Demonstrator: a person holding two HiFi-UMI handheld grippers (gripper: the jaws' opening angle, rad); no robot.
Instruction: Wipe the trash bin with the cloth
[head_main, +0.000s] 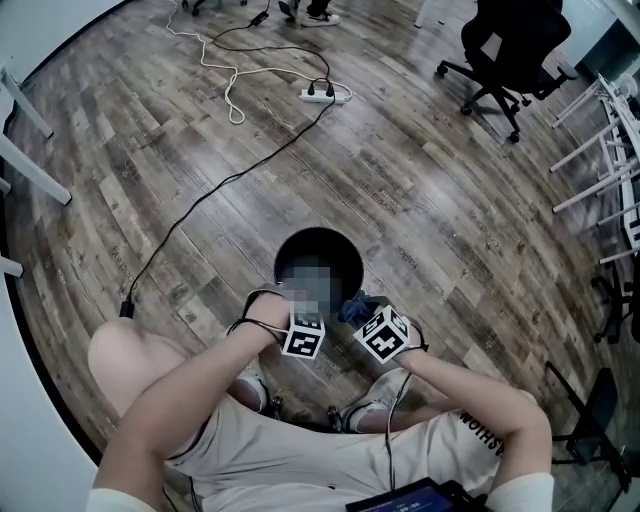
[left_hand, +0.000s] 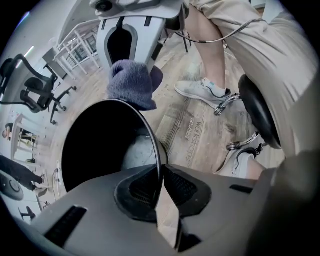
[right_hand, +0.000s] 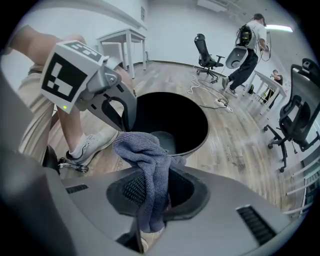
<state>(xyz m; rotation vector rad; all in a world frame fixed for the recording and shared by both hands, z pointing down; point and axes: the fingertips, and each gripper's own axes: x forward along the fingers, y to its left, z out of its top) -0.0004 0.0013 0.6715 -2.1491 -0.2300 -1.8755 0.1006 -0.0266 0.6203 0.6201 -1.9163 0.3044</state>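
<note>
Grey-brown wood floor (head_main: 420, 190) underfoot, and the person sat right over the work. Left gripper (left_hand: 161, 182) had its jaws pinched on the thin rim of the black trash bin (head_main: 318, 240), the rim running straight between the pads. Right gripper (right_hand: 162, 187) was clamped on the blue-grey cloth (right_hand: 145, 150), which bunched up out of the jaws and lay against the bin's rim on the side opposite the left gripper. The bin stood upright on the floor just in front of the person's shoes. Further out, a black cable (head_main: 220, 185) snaked to a white power strip (head_main: 325, 95), and a black office chair (head_main: 510, 50) stood well beyond.
</note>
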